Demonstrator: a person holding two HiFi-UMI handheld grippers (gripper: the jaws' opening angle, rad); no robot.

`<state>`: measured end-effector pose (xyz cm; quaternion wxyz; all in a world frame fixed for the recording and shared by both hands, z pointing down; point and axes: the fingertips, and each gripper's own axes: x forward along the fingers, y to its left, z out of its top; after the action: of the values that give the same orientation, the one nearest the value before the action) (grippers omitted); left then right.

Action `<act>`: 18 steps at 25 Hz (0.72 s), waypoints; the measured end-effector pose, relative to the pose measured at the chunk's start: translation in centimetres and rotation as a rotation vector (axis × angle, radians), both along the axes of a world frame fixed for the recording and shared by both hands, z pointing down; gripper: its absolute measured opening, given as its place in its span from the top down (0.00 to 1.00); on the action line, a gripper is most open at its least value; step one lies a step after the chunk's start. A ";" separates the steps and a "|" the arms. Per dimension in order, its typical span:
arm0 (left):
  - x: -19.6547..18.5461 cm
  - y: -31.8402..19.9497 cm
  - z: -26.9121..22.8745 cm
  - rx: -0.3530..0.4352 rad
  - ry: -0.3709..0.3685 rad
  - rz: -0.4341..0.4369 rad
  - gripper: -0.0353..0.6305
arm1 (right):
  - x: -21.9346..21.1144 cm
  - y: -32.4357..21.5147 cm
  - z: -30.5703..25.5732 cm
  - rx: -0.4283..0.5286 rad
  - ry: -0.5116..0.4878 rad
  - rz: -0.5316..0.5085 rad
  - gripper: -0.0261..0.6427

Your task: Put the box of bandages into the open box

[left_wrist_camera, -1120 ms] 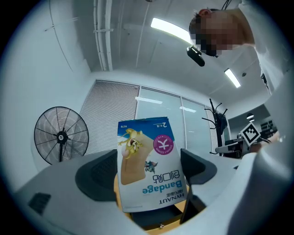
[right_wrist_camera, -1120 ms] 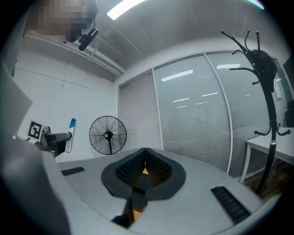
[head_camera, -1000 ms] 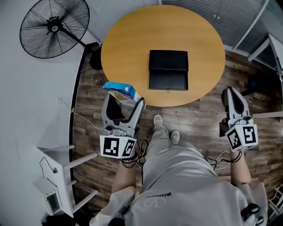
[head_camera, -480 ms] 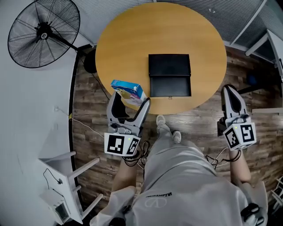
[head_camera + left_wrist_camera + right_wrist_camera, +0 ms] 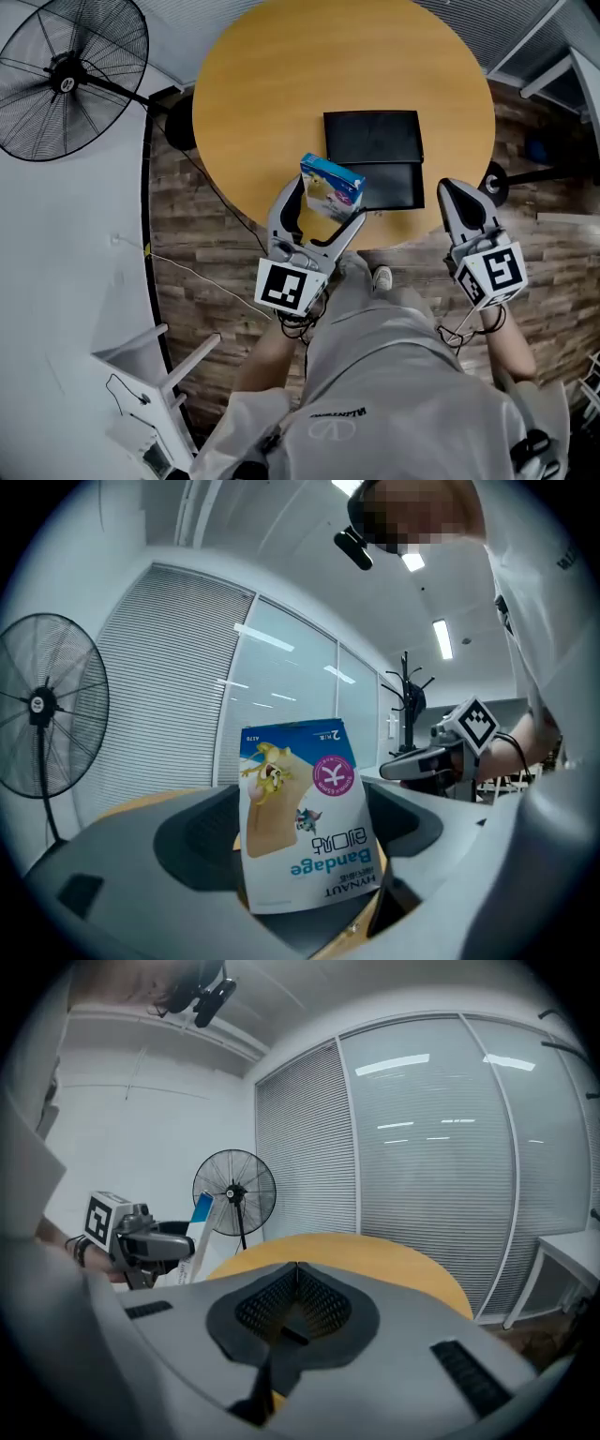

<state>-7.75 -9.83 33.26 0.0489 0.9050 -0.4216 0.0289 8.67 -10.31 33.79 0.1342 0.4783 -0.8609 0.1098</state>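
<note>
Carry leg under way: the left gripper (image 5: 328, 199) clamps the blue-and-white cardboard box of bandages (image 5: 332, 184) aloft over the near edge of the round wooden table (image 5: 281, 84), just left of the black open box (image 5: 398, 186) (lid flipped back). Next, I'd say, a short shift right, then lower and release. Meanwhile the right gripper (image 5: 461, 202) idles, jaws pressed together on nothing, and a second ago the bandages hung over the floor off the table's left edge.

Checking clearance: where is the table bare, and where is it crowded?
Bare: the table beyond the open box and left of it, toward the fan. Crowded: the near edge, where the left gripper holding the bandage box and the right gripper flank it.
</note>
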 end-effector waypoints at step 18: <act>6.7 -3.9 10.2 -0.092 -0.157 0.317 0.29 | -1.7 -3.4 7.6 -0.126 0.045 -0.010 0.93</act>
<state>-1.10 -13.70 43.50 0.0519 0.9520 -0.2742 0.1259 6.98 -13.69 41.38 0.1839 0.4669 -0.8515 0.1523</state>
